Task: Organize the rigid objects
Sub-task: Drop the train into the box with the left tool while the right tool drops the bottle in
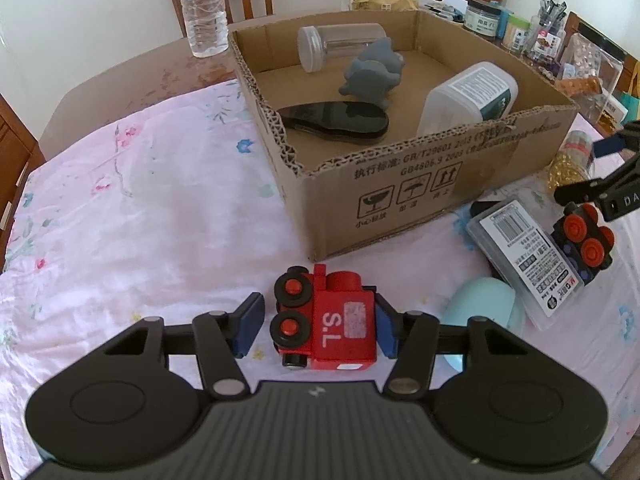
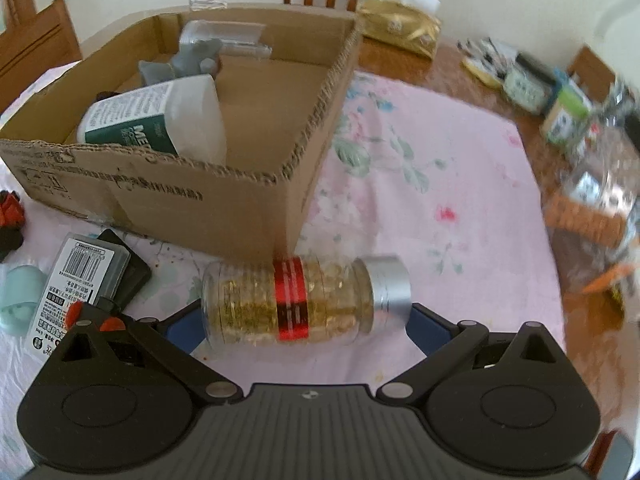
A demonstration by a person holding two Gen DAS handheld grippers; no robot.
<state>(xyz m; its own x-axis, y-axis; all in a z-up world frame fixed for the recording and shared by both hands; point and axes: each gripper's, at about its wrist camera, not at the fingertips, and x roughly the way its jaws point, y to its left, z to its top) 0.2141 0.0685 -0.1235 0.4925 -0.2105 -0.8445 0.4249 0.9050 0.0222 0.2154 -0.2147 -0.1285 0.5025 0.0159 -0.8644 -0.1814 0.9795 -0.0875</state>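
1. My left wrist camera looks steeply down along its tongs (image 1: 318,326), close over the bench (image 1: 132,216), facing the cardboard box (image 1: 400,184).
2. My right wrist camera does likewise from the box's (image 2: 192,200) other corner; both views share it.

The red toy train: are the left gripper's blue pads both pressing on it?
Only one plainly. In the left wrist view the right-side pad meets the red toy train; pink cloth shows between the other pad and its wheels.
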